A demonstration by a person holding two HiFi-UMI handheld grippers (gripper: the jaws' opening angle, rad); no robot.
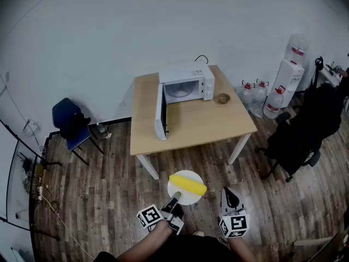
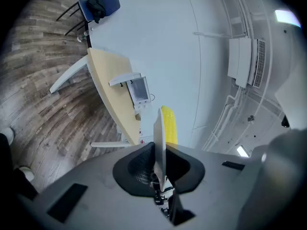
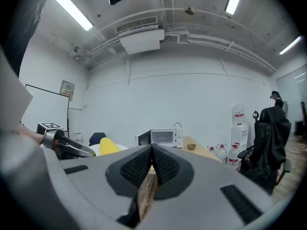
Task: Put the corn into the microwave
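Left gripper (image 1: 175, 197) pinching plate (image 1: 188, 200) rim, corn (image 1: 188, 184) on top; right gripper (image 1: 232, 198) closed, empty.
Head view: corn lies crosswise, well short of the open-doored microwave (image 1: 188, 83). Left gripper view: microwave ahead, past the plate. Right gripper view: jaws pressed together, corn left of microwave.

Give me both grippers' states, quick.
Left gripper: closed on the rim of the white plate that carries the corn.
Right gripper: closed, nothing between its jaws.
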